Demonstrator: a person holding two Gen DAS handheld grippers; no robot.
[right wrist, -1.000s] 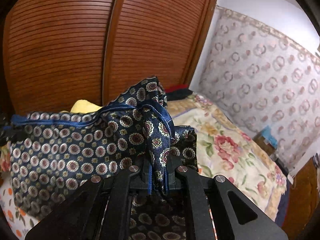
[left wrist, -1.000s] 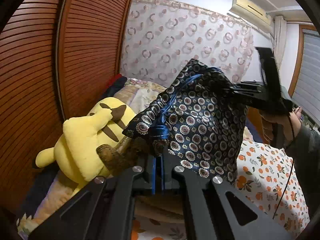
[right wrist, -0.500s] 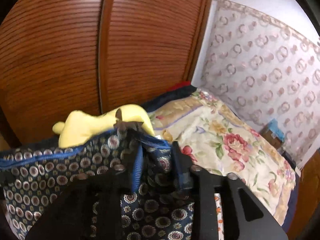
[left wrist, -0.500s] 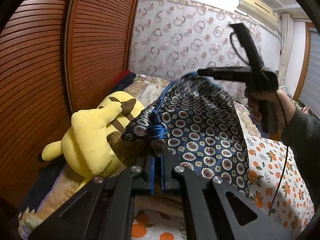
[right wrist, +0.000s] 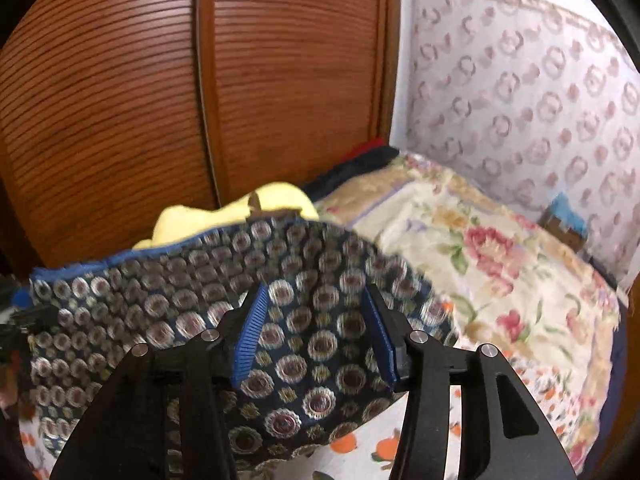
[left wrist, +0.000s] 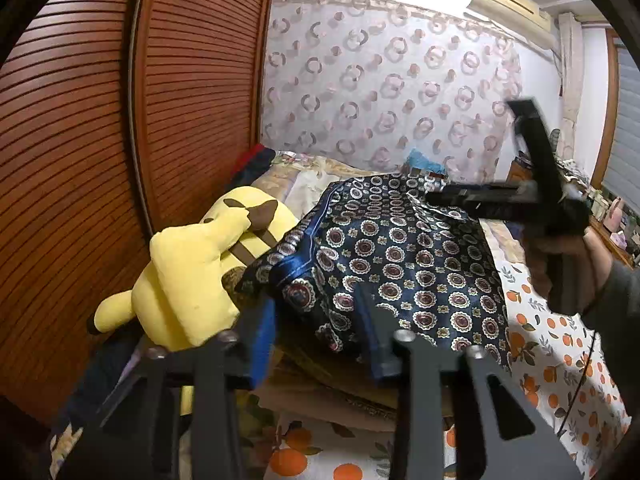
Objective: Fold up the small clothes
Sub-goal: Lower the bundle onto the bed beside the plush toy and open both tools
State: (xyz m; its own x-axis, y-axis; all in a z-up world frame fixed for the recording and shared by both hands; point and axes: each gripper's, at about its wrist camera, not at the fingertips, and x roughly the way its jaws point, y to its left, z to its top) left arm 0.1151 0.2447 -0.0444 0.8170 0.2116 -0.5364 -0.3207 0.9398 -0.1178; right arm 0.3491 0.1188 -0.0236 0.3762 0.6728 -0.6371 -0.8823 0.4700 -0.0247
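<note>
Navy satin shorts (left wrist: pixel 396 256), medallion print in silver and maroon, bright blue trim along the waistband edge. Spread loosely on the bed, rumpled, not flat: hump in the middle, near-left corner bunched. Far edge partly overlaps the yellow plush toy (left wrist: pixel 192 280). Near edge drapes onto the orange-print sheet (left wrist: pixel 560 360). Unfolded, single layer as far as visible.

A louvred wooden wardrobe (left wrist: pixel 100 152) fills the left side — beside it a circle-patterned curtain (left wrist: pixel 384 92) covers the far wall, an air conditioner (left wrist: pixel 510 2) above, a flower-quilted bed (right wrist: pixel 480 248) below.
</note>
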